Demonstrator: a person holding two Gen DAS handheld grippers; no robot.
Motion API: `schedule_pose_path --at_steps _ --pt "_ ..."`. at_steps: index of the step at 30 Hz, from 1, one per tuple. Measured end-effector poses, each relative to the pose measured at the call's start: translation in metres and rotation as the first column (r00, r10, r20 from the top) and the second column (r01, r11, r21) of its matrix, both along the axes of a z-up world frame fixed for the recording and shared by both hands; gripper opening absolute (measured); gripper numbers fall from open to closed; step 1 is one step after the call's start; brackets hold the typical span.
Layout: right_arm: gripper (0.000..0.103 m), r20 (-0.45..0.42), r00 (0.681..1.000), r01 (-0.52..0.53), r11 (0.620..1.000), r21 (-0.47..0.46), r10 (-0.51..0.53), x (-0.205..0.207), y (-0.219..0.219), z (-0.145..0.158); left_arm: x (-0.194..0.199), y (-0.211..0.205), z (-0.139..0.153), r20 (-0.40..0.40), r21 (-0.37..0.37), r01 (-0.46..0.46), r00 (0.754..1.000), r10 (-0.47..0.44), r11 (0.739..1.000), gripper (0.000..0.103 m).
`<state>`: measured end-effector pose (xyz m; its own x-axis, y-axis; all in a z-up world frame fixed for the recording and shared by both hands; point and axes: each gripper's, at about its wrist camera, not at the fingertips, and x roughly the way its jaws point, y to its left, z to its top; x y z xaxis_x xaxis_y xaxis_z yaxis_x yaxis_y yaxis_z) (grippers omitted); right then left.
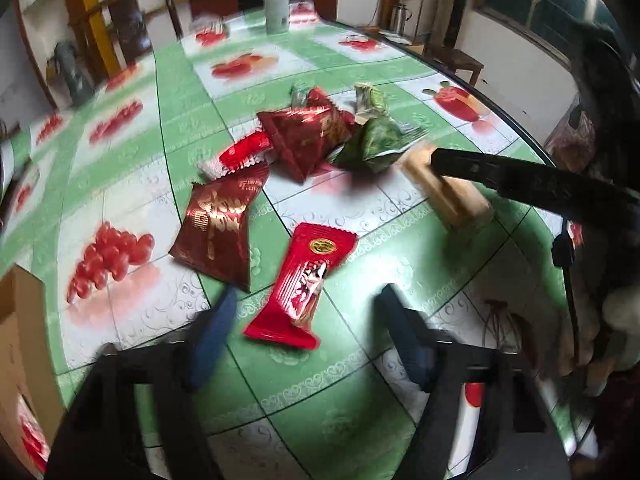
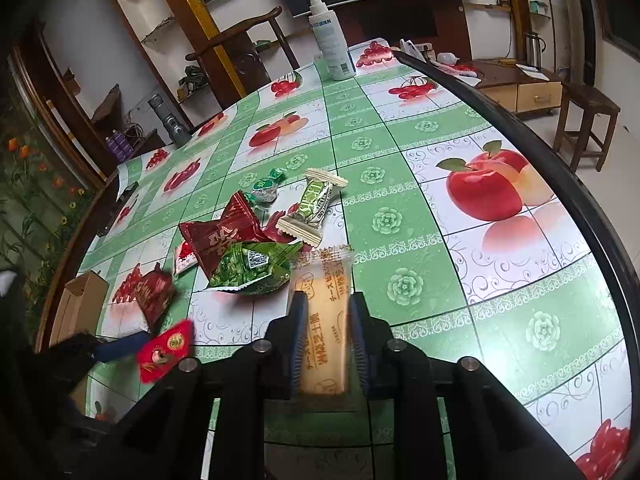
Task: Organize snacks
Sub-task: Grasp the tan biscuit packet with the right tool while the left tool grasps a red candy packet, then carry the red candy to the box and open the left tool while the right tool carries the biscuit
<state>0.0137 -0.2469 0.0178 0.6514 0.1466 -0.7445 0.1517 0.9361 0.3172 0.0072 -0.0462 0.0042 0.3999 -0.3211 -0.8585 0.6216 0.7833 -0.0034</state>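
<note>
My right gripper (image 2: 326, 304) is shut on a tan biscuit pack (image 2: 324, 332); it also shows in the left wrist view (image 1: 448, 188), held just above the table. My left gripper (image 1: 306, 300) is open, its fingers straddling a bright red snack packet (image 1: 302, 284) that lies on the cloth, also in the right wrist view (image 2: 164, 350). A dark red packet (image 1: 218, 236) lies left of it. A pile of snacks sits mid-table: a dark red pouch (image 1: 308, 136), a green pouch (image 2: 252, 266), a cream-green candy bar (image 2: 312, 208), a small green sweet (image 2: 266, 188).
The table has a green fruit-print cloth (image 2: 400, 184) and a dark rim (image 2: 560, 176) on the right. A white spray bottle (image 2: 332, 40) stands at the far edge. A cardboard box (image 2: 80, 304) sits at the left edge, also in the left wrist view (image 1: 20, 340). Chairs and stools stand beyond.
</note>
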Motion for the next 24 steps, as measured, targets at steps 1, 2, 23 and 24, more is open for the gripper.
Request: schedule_pose_path --at_steps 1,2,23,24 --pt "0.021 -0.001 1.0 -0.003 1.0 0.0 0.003 0.0 0.001 0.0 -0.002 0.001 0.002 -0.02 -0.012 0.006 1.0 -0.006 1.0 0.035" --pt "0.021 0.0 1.0 -0.007 1.0 -0.006 0.007 0.0 0.003 0.0 -0.003 0.002 0.004 -0.029 -0.016 0.003 1.0 -0.003 1.0 0.029" --pt "0.009 0.029 0.999 0.015 1.0 0.027 -0.016 -0.002 -0.005 0.0 -0.026 -0.003 0.021 0.013 -0.079 -0.038 0.999 0.039 0.996 0.015" --pt "0.009 0.03 0.999 0.014 0.999 0.038 -0.015 -0.002 -0.007 0.0 -0.031 0.006 0.026 0.013 -0.104 -0.048 0.999 0.05 0.993 0.015"
